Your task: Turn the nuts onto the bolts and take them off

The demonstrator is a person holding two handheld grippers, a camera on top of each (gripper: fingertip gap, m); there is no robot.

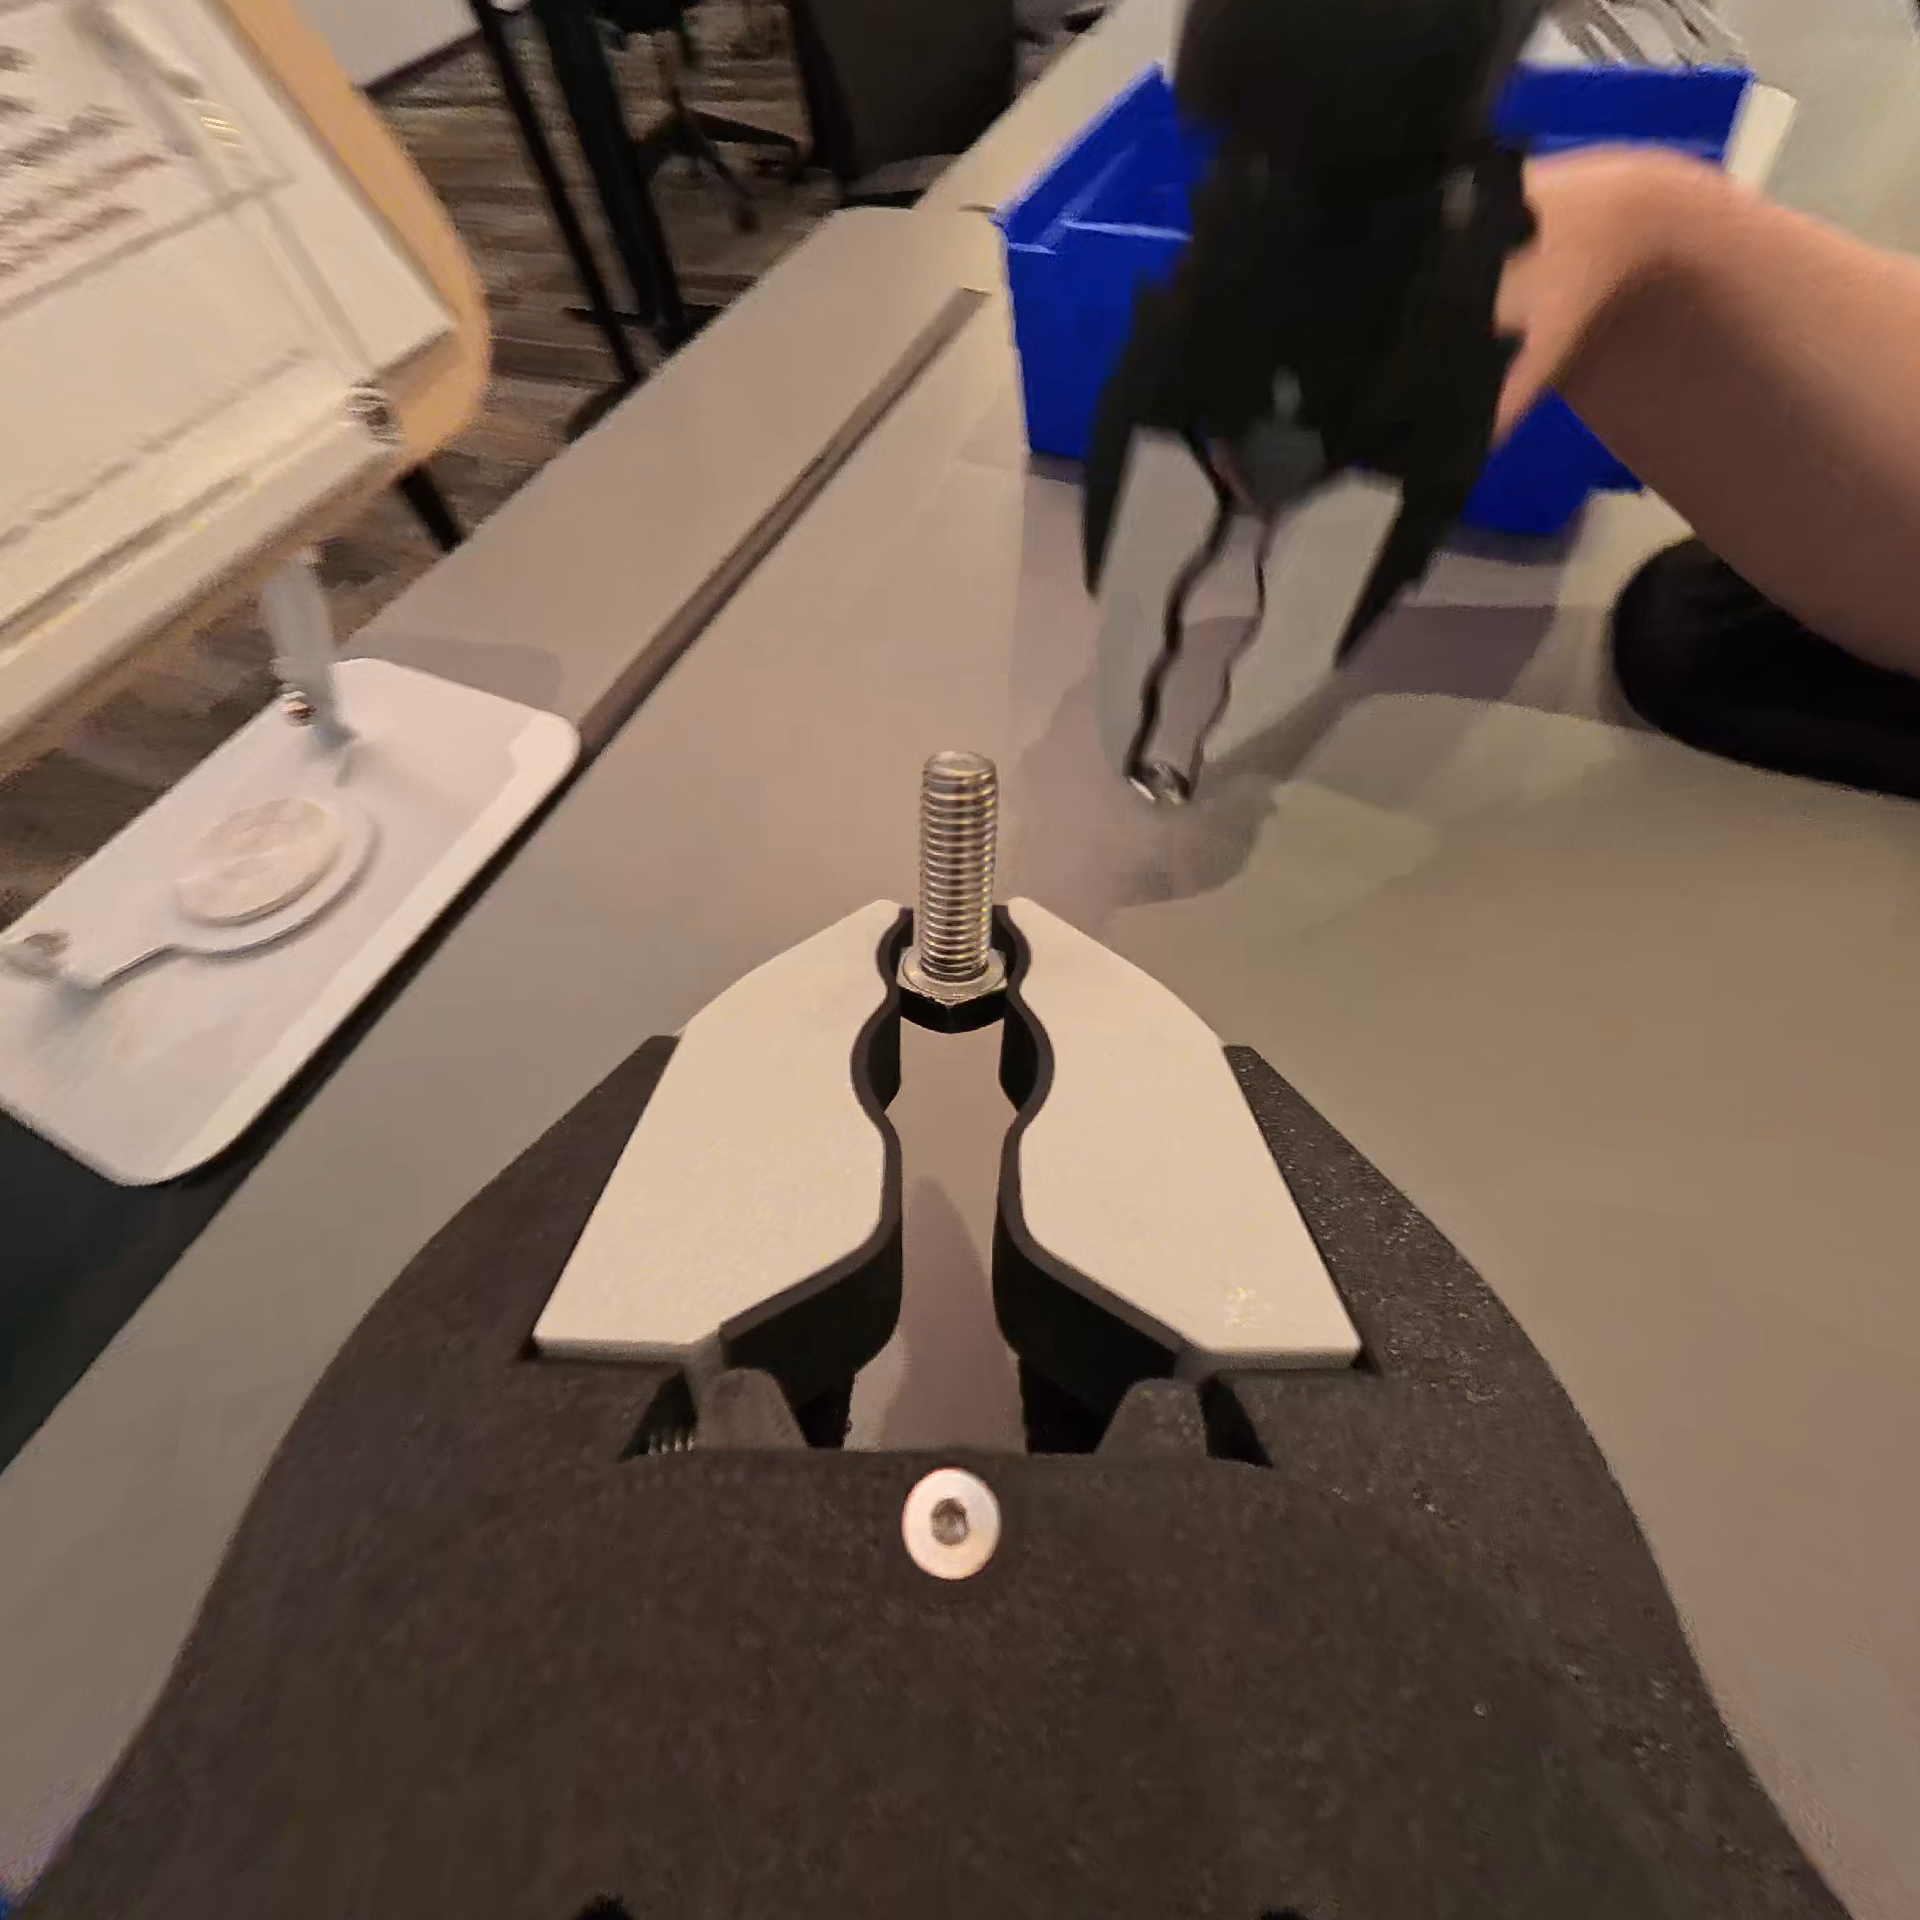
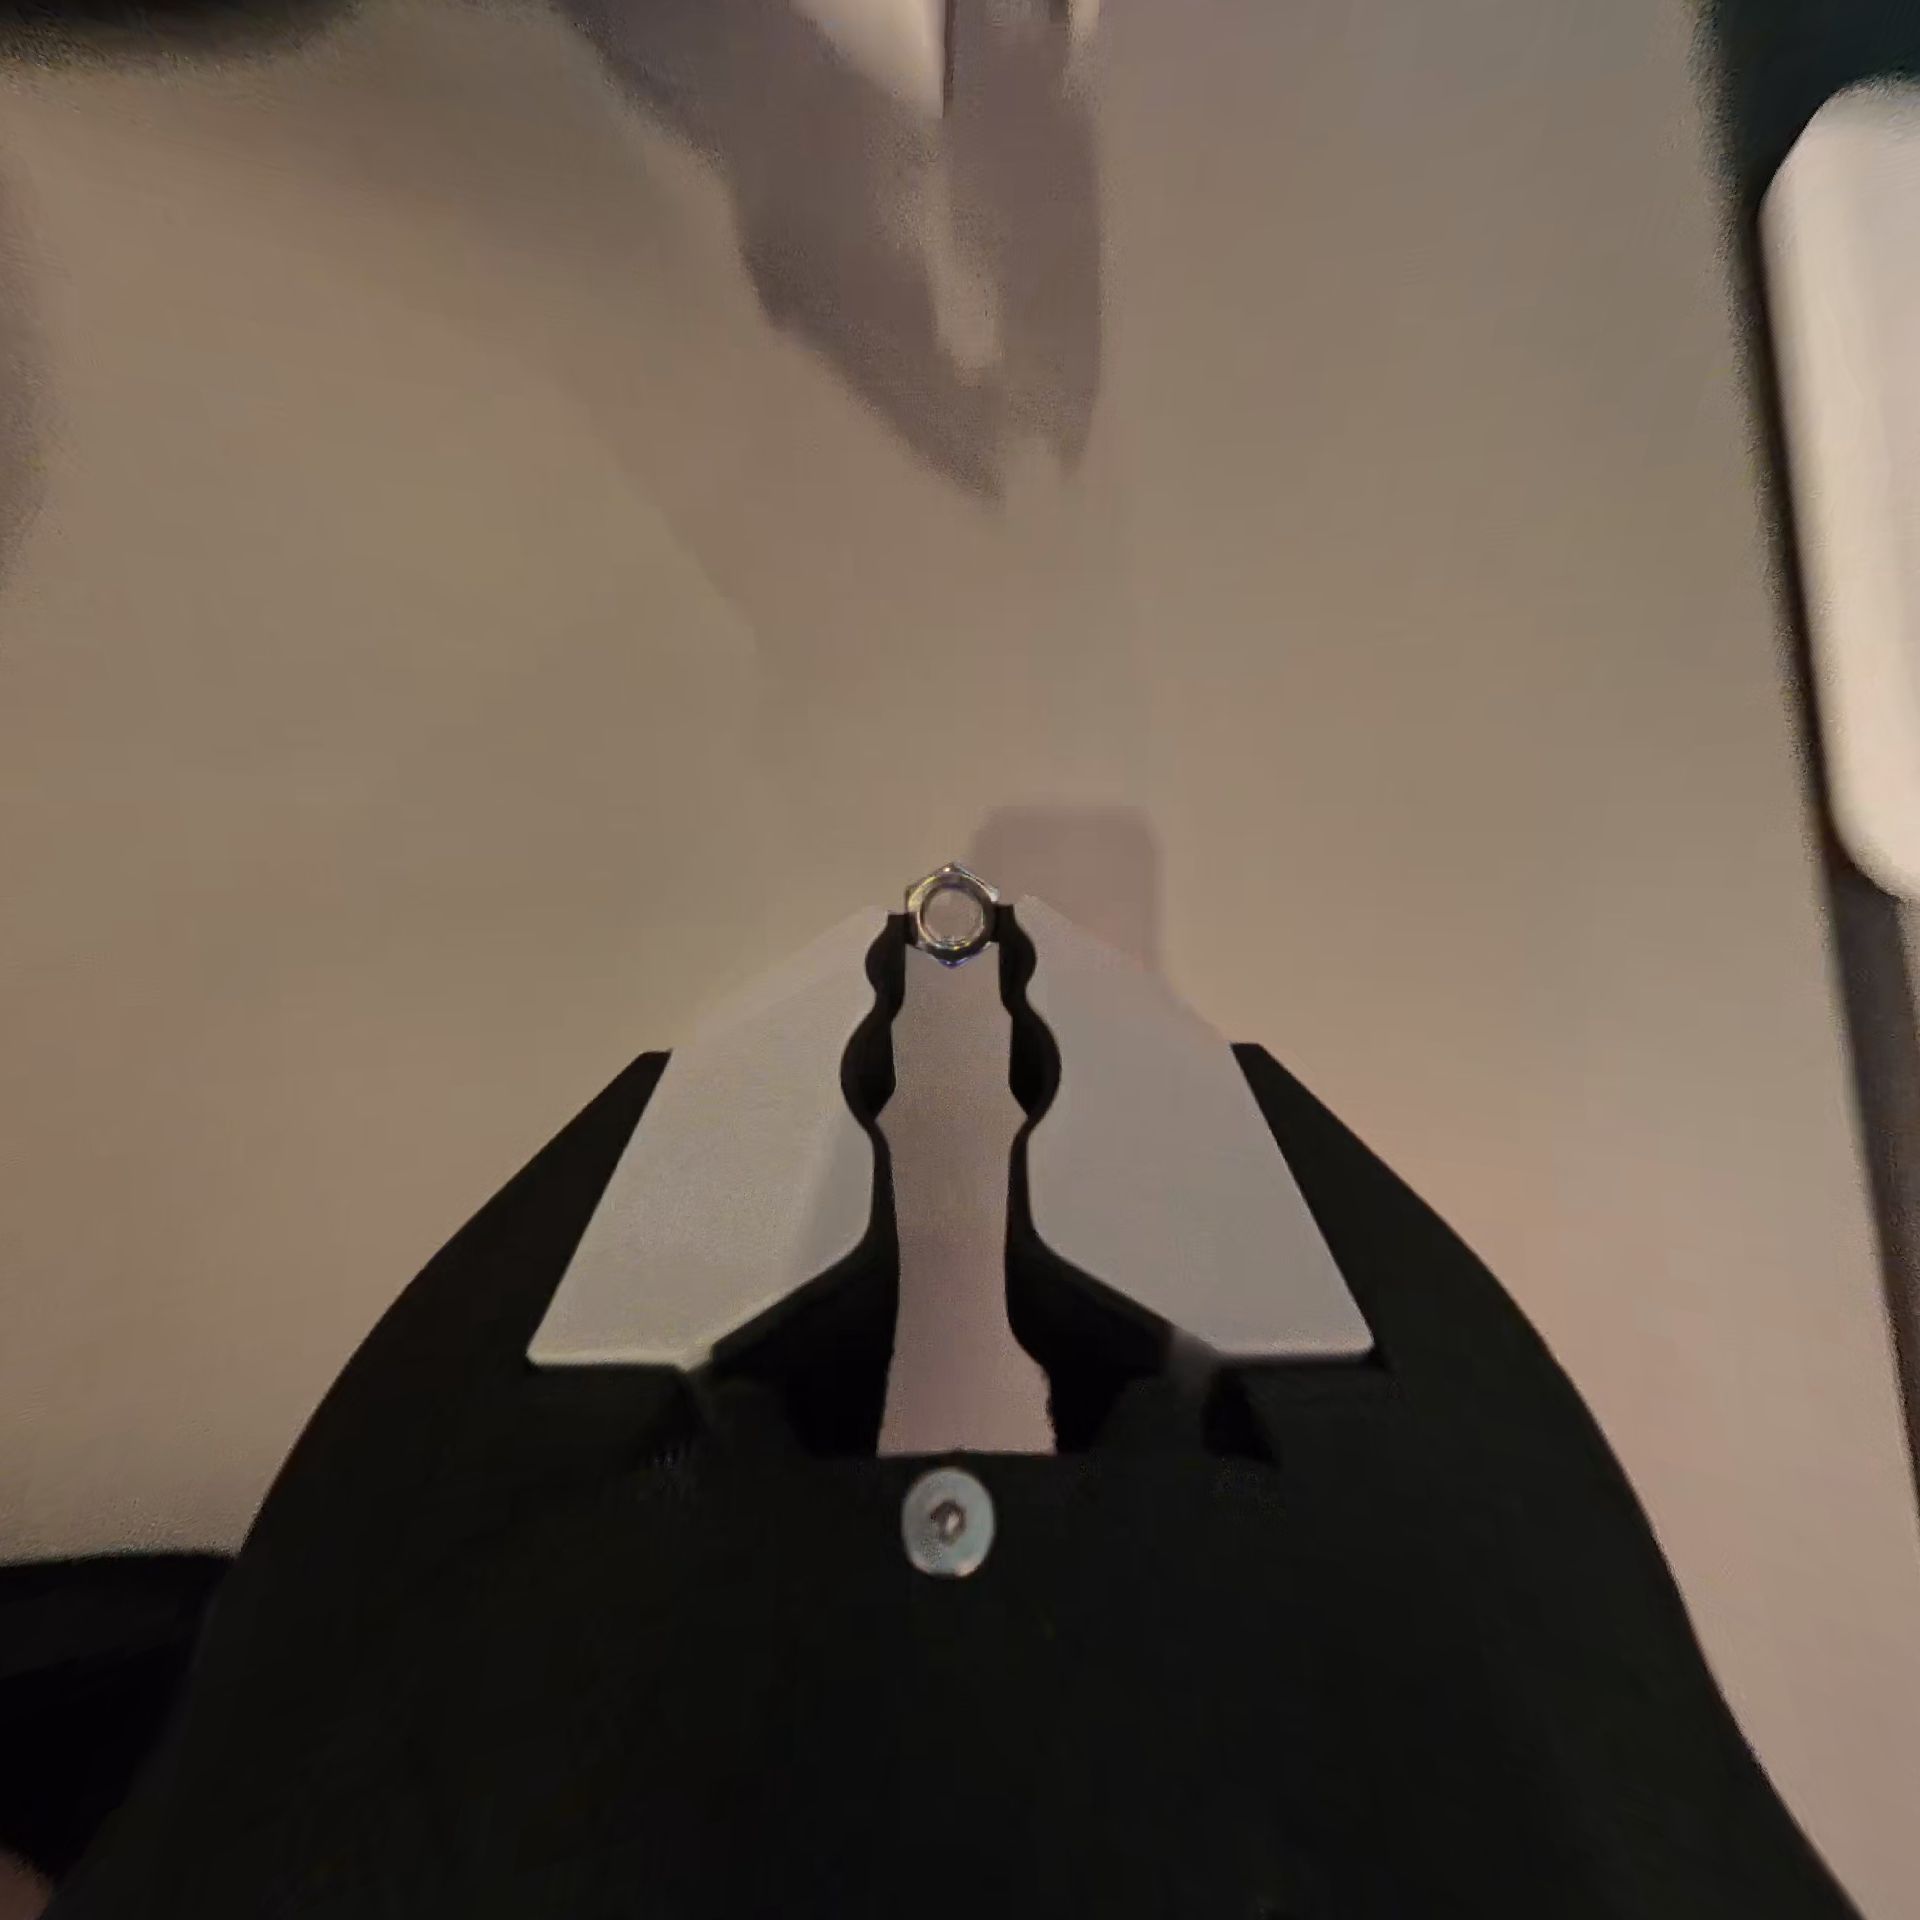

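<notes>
Left gripper (image 1: 954,951) fingers round bolt (image 1: 957,862) head, half hidden.

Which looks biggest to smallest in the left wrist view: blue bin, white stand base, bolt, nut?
As they appear in that view:
1. blue bin, partly hidden by the right tool
2. white stand base, similar in extent, so the top two are unsure
3. bolt
4. nut, far off, blurred

Shiny threaded metal bolt (image 1: 958,868), glossy metal nut (image 2: 951,918), matt grey table (image 1: 1455,1039), glossy blue plastic bin (image 1: 1091,301)
</notes>
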